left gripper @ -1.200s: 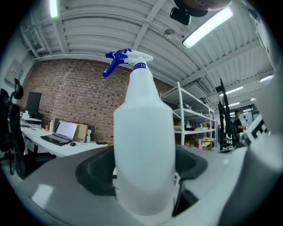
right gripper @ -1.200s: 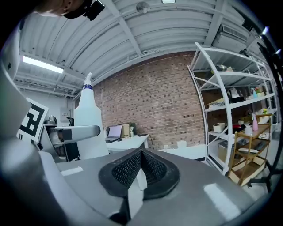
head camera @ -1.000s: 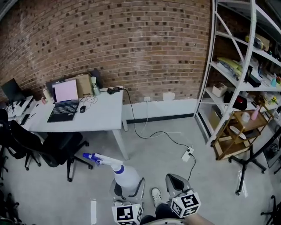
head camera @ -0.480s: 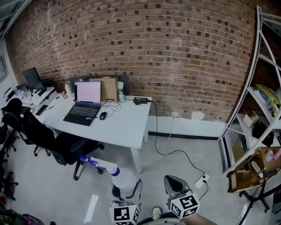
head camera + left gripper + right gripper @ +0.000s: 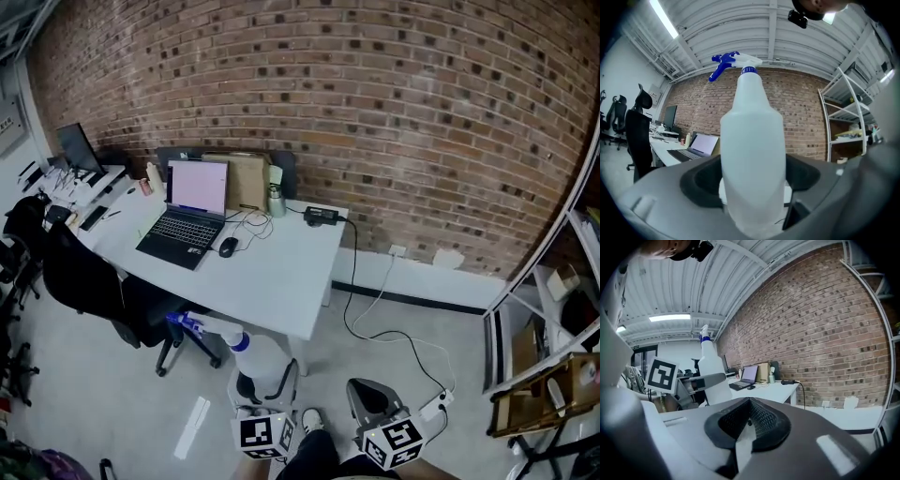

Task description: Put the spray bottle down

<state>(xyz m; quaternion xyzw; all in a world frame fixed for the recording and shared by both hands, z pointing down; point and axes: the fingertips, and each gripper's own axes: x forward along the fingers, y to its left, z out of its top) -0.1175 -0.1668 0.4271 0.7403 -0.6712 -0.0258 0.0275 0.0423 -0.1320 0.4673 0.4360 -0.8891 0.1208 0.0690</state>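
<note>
The left gripper (image 5: 266, 392) has its fingers clamped on the translucent white plastic spray bottle with blue trigger (image 5: 255, 359), upright in the air, just near of the white worktop (image 5: 281, 281). The right gripper (image 5: 369, 401) is closed and empty. Best to land the base flat on the worktop's bare right end before releasing.

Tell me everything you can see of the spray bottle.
The spray bottle has a milky white, plastic-looking body with broad shoulders narrowing to a neck, a blue collar and a white head with a blue trigger. The left tool is shut on its lower body, one jaw on each side; nothing else touches it. In the head view it leans with its head towards the desk, off the floor. Whether it holds liquid cannot be told.
</note>
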